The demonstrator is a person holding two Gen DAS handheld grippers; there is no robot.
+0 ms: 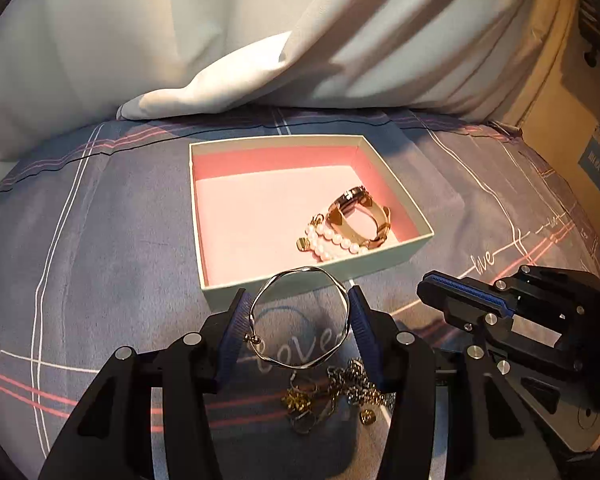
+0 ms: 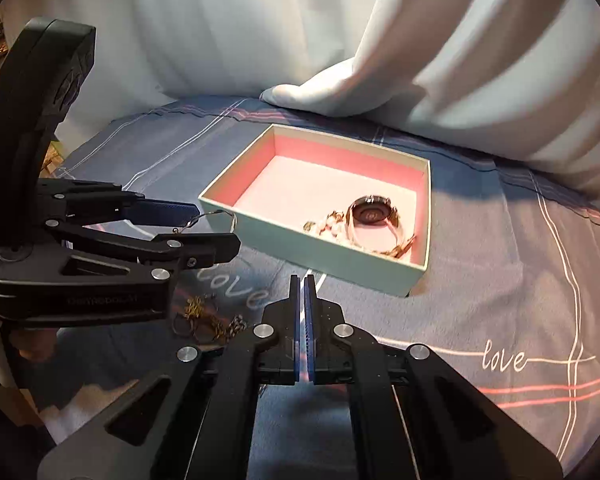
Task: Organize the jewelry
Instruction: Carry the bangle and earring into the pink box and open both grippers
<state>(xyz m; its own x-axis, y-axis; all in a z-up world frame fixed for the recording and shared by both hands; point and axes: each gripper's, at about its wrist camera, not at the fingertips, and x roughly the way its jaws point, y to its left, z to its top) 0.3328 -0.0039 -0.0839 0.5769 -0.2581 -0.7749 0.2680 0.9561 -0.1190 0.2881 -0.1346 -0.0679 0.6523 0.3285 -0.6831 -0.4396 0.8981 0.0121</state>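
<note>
**Mia:** What can you see from the left wrist camera?

**Ben:** The left gripper (image 1: 300,312) holds a thin silver bangle (image 1: 299,317). Its two blue pads press on the ring's sides, one on each side. The ring is up in the air, just in front of the near wall of the box (image 1: 300,280).

**Mia:** What is in the box?

**Ben:** It is pale green outside and pink inside. In its near right corner lie a gold watch (image 1: 358,216) and a pearl bracelet (image 1: 334,242). They touch each other.

**Mia:** And under the gripper?

**Ben:** A little pile of chains and rings (image 1: 332,396) lies on the blue bedspread (image 1: 100,240), which has white and pink lines. The right gripper (image 1: 460,292) is off to the right, near the box. From here I cannot tell how its fingers stand.

**Mia:** Now the right wrist camera?

**Ben:** The right gripper (image 2: 303,280) has its blue pads pressed together with nothing between them. It points at the box's (image 2: 320,248) near wall. The left gripper (image 2: 216,226) is on the left with the bangle (image 2: 216,216) in its fingers, right by the box's corner. The watch (image 2: 370,212) and the pearl bracelet (image 2: 332,224) sit inside. The pile of chains and rings (image 2: 208,320) lies below the left gripper. A white curtain (image 2: 380,40) hangs behind.
</note>
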